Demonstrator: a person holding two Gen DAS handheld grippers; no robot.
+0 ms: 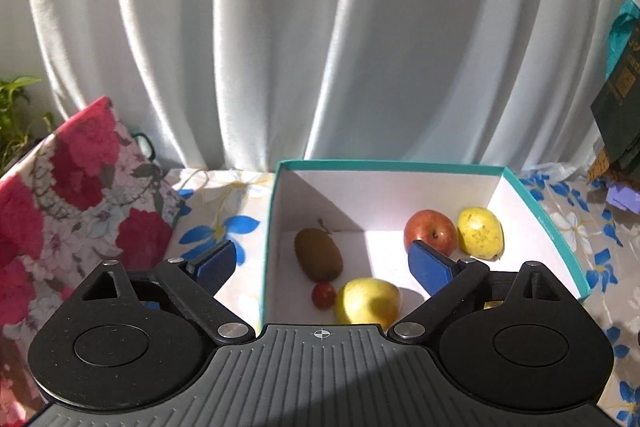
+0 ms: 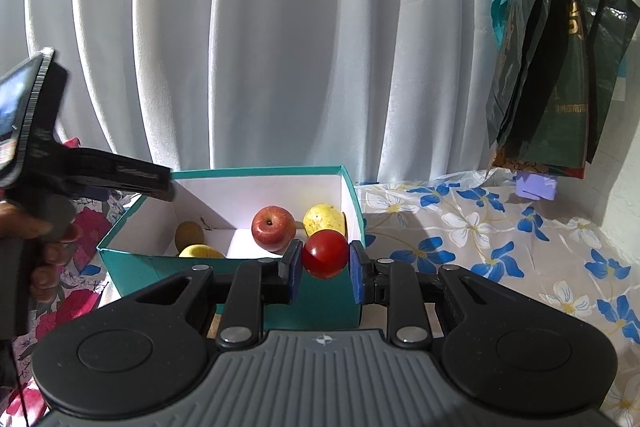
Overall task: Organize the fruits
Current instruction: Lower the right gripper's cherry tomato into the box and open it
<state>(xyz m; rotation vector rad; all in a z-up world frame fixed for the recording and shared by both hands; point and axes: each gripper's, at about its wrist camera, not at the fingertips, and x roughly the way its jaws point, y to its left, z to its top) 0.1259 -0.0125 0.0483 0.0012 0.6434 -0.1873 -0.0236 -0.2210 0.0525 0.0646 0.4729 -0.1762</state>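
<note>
A teal box [image 1: 384, 165] with a white inside holds a brown kiwi [image 1: 318, 254], a small red tomato [image 1: 323, 295], a yellow pear [image 1: 367, 301], a red apple [image 1: 430, 231] and a second yellow pear [image 1: 480, 233]. My left gripper [image 1: 322, 263] hangs open above the box's near left part, with nothing between its blue pads. In the right wrist view my right gripper [image 2: 325, 261] is shut on a red cherry tomato [image 2: 325, 254], held in front of the box's [image 2: 132, 267] near right corner. The apple [image 2: 273, 227] lies just behind it.
The box stands on a blue-flowered tablecloth [image 2: 500, 235] before a white curtain [image 1: 280, 27]. A red floral cushion [image 1: 68, 195] and a plant [image 1: 16, 115] are at the left. Dark bags [image 2: 560, 67] hang at the right above a purple item [image 2: 536, 187]. A hand [image 2: 48, 247] holds the left tool.
</note>
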